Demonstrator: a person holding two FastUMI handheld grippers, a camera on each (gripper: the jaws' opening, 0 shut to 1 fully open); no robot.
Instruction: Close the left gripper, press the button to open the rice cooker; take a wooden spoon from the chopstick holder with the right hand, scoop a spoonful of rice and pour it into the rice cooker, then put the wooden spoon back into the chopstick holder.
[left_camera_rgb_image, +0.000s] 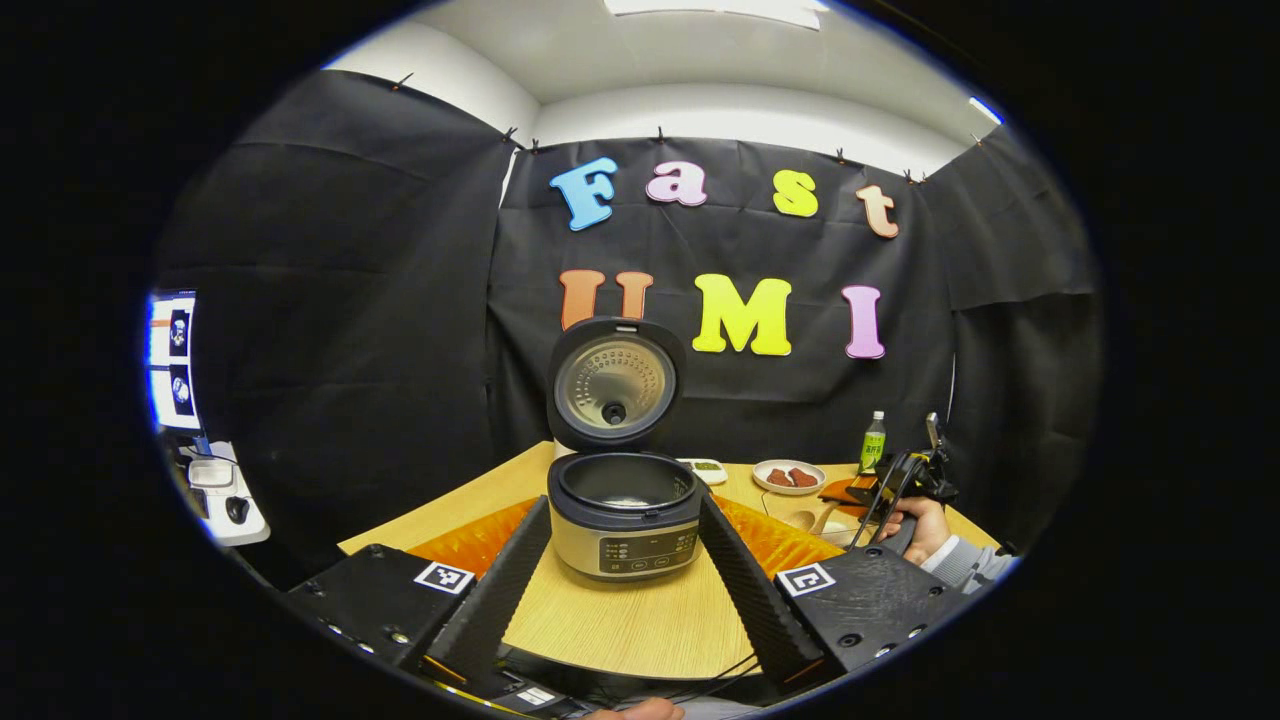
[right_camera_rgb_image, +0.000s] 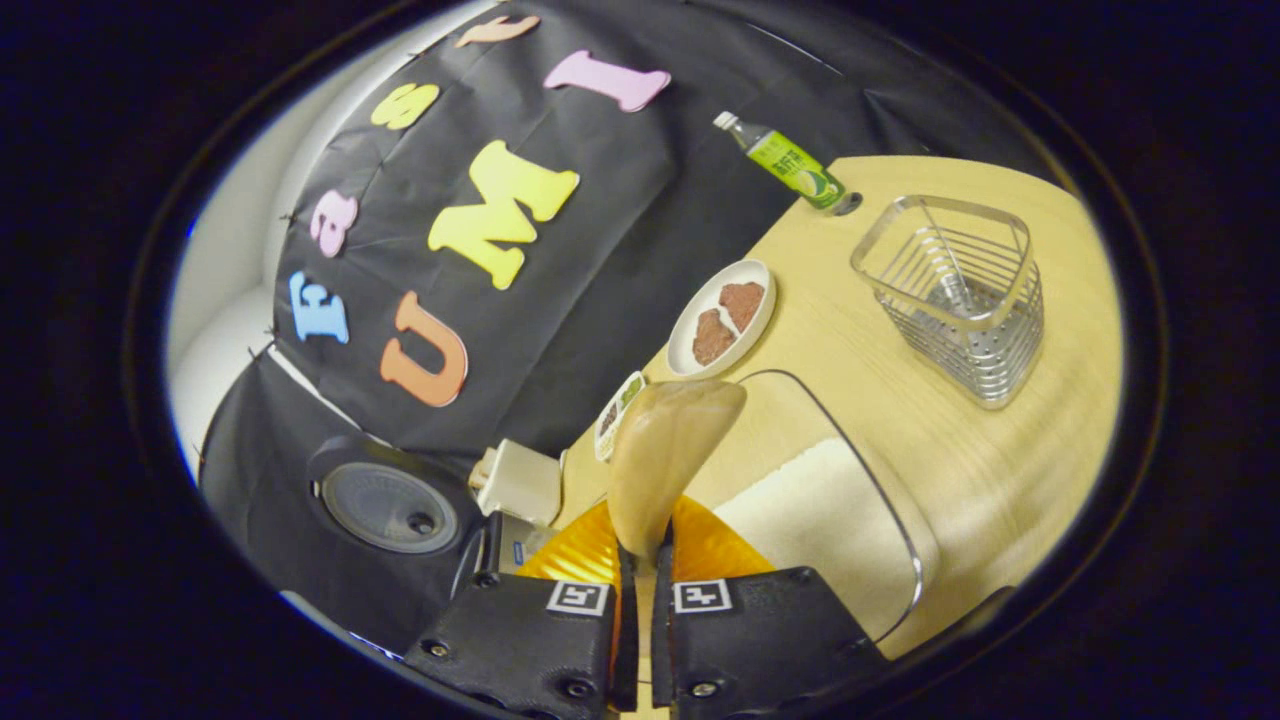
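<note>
The rice cooker (left_camera_rgb_image: 625, 520) stands on the table with its lid (left_camera_rgb_image: 615, 385) swung up and the inner pot showing. My left gripper (left_camera_rgb_image: 622, 505) is open just before it, one finger at each side of the cooker's body. My right gripper (right_camera_rgb_image: 642, 560) is shut on the handle of the wooden spoon (right_camera_rgb_image: 665, 450), whose bowl points up and forward over the near rim of a glass bowl of rice (right_camera_rgb_image: 830, 500). No rice shows on the spoon's visible side. The wire chopstick holder (right_camera_rgb_image: 960, 290) stands beyond the bowl. In the left gripper view the right gripper (left_camera_rgb_image: 905, 480) is at the right, held by a hand.
An orange mat (left_camera_rgb_image: 470, 540) lies under the cooker. A white plate (right_camera_rgb_image: 722, 318) with brown pieces and a green bottle (right_camera_rgb_image: 790, 160) stand near the table's far edge. A small white box (right_camera_rgb_image: 520, 482) with a cord sits behind the cooker. A side desk (left_camera_rgb_image: 225, 495) is far left.
</note>
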